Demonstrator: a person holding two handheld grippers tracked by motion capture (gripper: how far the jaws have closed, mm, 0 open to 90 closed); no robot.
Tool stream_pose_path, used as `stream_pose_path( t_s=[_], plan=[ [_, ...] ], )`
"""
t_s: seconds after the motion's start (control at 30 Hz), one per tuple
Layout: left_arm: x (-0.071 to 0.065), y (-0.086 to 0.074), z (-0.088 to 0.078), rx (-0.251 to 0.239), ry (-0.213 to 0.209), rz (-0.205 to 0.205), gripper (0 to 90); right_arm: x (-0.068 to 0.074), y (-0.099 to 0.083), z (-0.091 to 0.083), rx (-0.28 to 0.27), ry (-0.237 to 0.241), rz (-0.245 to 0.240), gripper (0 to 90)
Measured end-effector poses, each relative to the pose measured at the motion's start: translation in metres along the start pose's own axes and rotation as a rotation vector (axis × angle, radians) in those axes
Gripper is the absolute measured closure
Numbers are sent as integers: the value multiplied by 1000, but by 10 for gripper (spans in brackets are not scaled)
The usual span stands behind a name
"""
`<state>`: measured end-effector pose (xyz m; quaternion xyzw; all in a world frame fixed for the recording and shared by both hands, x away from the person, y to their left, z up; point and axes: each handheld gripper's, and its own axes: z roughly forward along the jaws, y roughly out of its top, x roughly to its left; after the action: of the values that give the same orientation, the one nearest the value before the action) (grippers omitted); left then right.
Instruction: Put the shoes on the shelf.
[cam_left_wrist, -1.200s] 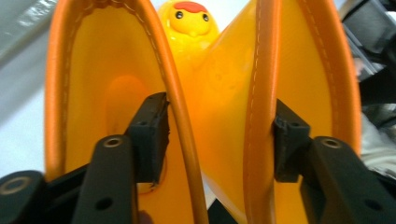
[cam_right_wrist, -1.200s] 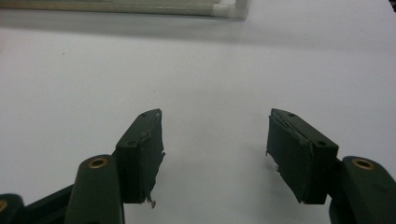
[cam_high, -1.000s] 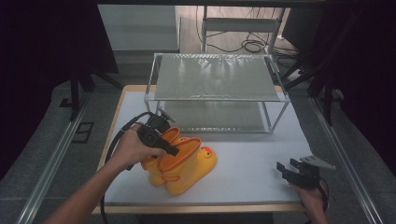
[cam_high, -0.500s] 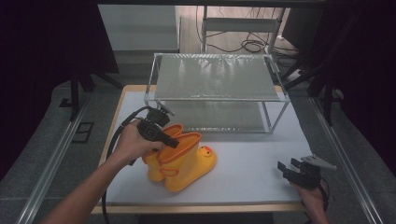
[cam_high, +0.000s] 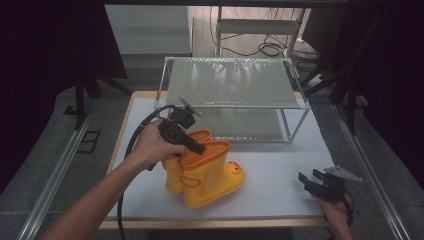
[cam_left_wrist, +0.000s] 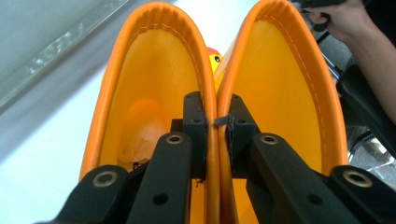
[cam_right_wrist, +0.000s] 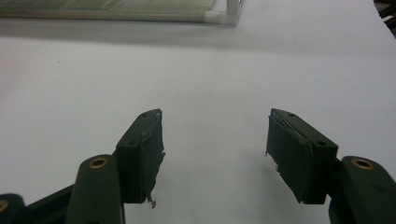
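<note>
A pair of yellow rubber boots (cam_high: 205, 172) with orange rims and a duck face on the toe stands on the white table (cam_high: 280, 165), left of centre. My left gripper (cam_high: 197, 148) comes down on their tops from the left. In the left gripper view, my left gripper (cam_left_wrist: 216, 123) has just been closing and is shut on the two touching walls of the left boot (cam_left_wrist: 154, 70) and the right boot (cam_left_wrist: 280, 79), one pad inside each. My right gripper (cam_high: 307, 181) rests low at the front right, and in its own view the right gripper (cam_right_wrist: 215, 144) is open over bare table.
A metal-framed two-level rack (cam_high: 230, 82) with a mesh top stands at the back of the table, just behind the boots. Its corner post (cam_right_wrist: 231, 11) lies ahead of the right gripper. Rails run along both table sides.
My left hand has risen and drawn back a little with the boot tops pinched, tipping the pair from leaning over to more upright. The right gripper has stayed put.
</note>
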<state>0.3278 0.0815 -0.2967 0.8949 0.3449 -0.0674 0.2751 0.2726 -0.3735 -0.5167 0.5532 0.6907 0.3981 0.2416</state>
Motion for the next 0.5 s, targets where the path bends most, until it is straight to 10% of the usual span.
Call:
stream_pose_path(
  t_s=[0.5],
  plan=[
    [-24, 31, -16, -30, -25, 55, 822, -2, 1, -4, -18, 0, 12, 361]
  ],
)
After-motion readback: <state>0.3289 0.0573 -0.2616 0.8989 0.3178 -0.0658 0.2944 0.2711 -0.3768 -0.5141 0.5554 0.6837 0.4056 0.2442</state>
